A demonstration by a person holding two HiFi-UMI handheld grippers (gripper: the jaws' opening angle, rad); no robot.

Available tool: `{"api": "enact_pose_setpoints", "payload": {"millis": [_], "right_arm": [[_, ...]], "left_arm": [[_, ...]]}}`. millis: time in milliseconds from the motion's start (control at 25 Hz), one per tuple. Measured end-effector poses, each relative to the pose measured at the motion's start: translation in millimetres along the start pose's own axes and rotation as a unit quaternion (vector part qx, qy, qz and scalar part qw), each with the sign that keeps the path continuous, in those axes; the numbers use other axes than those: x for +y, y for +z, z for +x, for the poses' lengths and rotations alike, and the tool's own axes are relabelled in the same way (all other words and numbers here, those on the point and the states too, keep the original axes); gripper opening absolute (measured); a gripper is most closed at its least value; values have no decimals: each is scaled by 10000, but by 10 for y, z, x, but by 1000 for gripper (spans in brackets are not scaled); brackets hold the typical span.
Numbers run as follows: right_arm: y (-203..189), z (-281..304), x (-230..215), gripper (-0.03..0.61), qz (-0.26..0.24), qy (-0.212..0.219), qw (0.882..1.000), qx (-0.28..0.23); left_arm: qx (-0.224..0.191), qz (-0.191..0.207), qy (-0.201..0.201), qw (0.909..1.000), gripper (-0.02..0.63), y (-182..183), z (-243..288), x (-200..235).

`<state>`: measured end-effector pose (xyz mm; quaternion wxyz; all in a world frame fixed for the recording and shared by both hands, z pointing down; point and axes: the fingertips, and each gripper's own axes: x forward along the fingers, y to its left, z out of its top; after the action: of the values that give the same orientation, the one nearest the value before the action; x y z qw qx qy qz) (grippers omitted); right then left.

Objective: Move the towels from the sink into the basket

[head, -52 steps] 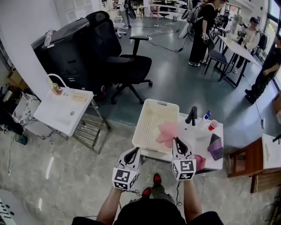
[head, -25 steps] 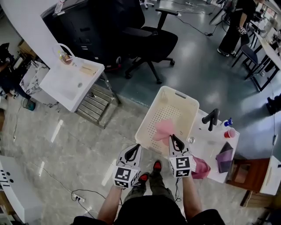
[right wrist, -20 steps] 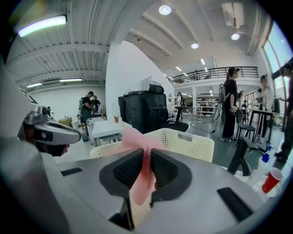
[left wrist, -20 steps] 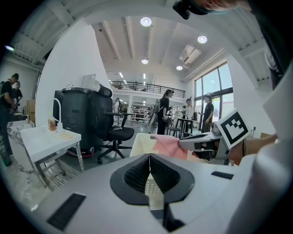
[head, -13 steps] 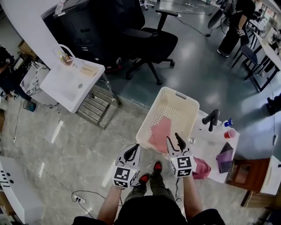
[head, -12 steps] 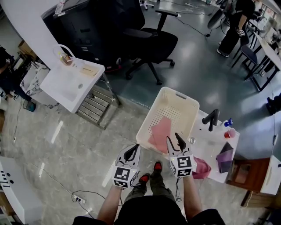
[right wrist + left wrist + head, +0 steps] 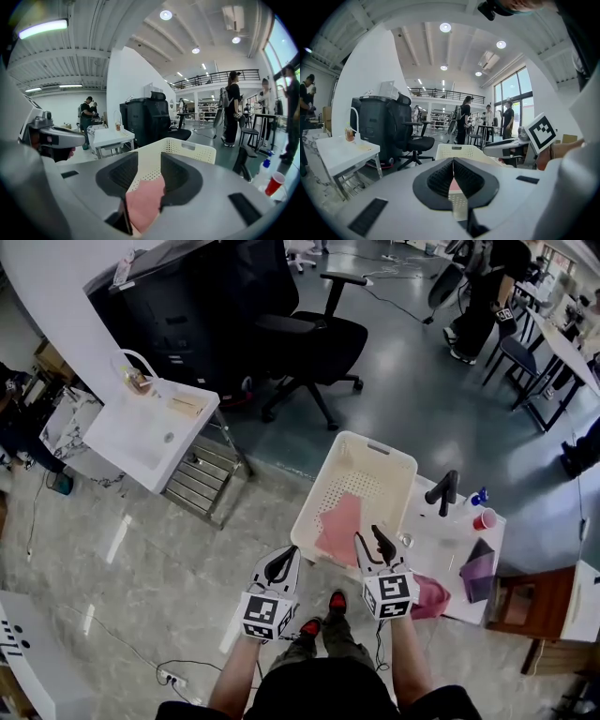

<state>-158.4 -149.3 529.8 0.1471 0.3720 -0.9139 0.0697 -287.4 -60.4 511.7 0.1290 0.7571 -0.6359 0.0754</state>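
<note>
A: Risks, biggest first?

B: The basket (image 7: 379,447). I can't tell what it stands on, so a shove from the right gripper (image 7: 371,540) could shift it. Next is the sink unit (image 7: 441,542). A second pink towel (image 7: 431,596) is bunched at its near edge, partly behind the marker cube, and a thin pinch could let it drop to the floor. The purple towel (image 7: 476,568) lies at the unit's right end, near a red cup (image 7: 484,518) and a blue bottle (image 7: 479,495) by the faucet (image 7: 442,491). A wide reach could tip those.

A: Tool state?

B: The right jaws have just been opening and stand apart, with nothing between the pads. The pink towel (image 7: 339,526) lies flat in the basket just beyond them, toward the near wall. A jaw tip could snag it on withdrawal. The left gripper (image 7: 289,557) has its jaws together and empty, and it's held left of the basket, over the floor.

A: Surface, room?

B: A big open hall. The floor (image 7: 412,381) is grey farther out and pale glossy tile near the feet. There's a black office chair (image 7: 300,334) beyond the basket, another white sink stand (image 7: 141,432) at left, and people (image 7: 478,287) at back right. The sink top is white and looks smooth, probably slick.
</note>
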Motion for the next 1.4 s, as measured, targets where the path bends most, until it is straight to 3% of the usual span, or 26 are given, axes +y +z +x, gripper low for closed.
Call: {"api": "enact_pose_setpoints", "payload": {"millis": [240, 520, 800, 1160, 1400], "right_arm": [[138, -236, 53, 147, 14, -106, 9997, -227], [245, -592, 24, 55, 124, -602, 9970, -478], [213, -1099, -94, 43, 221, -1145, 9911, -640], [40, -1955, -306, 43, 292, -2227, 9720, -683], [-170, -2540, -356, 43, 420, -2893, 9544, -604]], "left_arm": [[-153, 63, -188, 9997, 8, 146, -68, -84], [-362, 243, -555, 9975, 8, 362, -139, -300], [-466, 429, -1033, 9926, 8, 438, -211, -614], [-502, 666, -1994, 9764, 8, 431, -261, -1213], [-453, 761, -2625, 9609, 8, 356, -300, -1660]]}}
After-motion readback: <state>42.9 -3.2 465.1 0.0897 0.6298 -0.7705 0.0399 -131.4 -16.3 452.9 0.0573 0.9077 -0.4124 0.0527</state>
